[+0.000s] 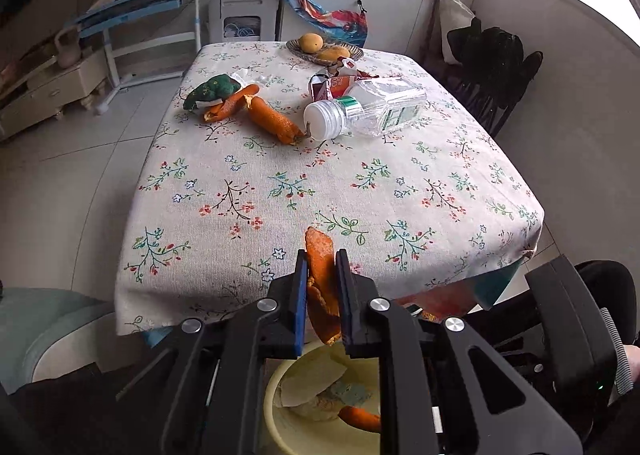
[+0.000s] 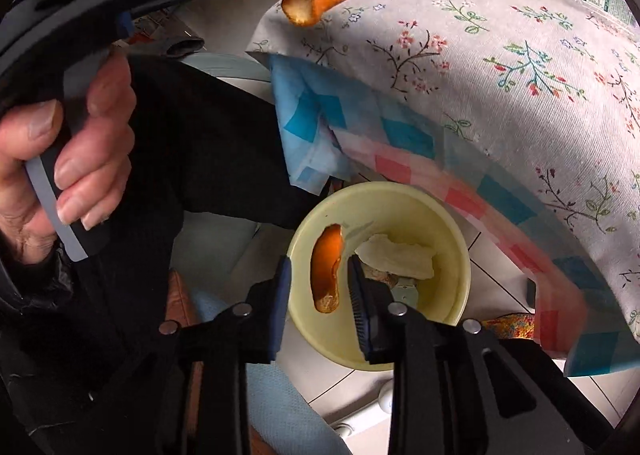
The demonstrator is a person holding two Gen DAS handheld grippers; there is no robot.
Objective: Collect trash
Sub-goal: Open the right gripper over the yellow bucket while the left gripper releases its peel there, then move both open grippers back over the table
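Observation:
My left gripper [image 1: 320, 263] is shut on a strip of orange peel [image 1: 320, 275] and holds it by the table's near edge, above a yellow bowl [image 1: 280, 387]. The right wrist view shows that gripper and its peel [image 2: 316, 3] at the top. My right gripper [image 2: 320, 275] is open over the yellow bowl [image 2: 456, 255], which stands on the floor. The bowl holds a loose orange peel [image 2: 326, 271] between my fingers and a pale scrap [image 2: 396, 255]. More peels [image 1: 272, 117], a clear plastic bottle [image 1: 368, 109], a green wrapper [image 1: 212, 91] and a red wrapper [image 1: 324, 85] lie on the table.
The table has a floral cloth [image 1: 320, 183] over a checked blue and pink cloth [image 2: 400, 143]. A dish of mangoes [image 1: 324, 49] stands at the far edge. A dark chair [image 1: 496, 75] stands at the right. A pale blue seat [image 1: 48, 331] is at the near left.

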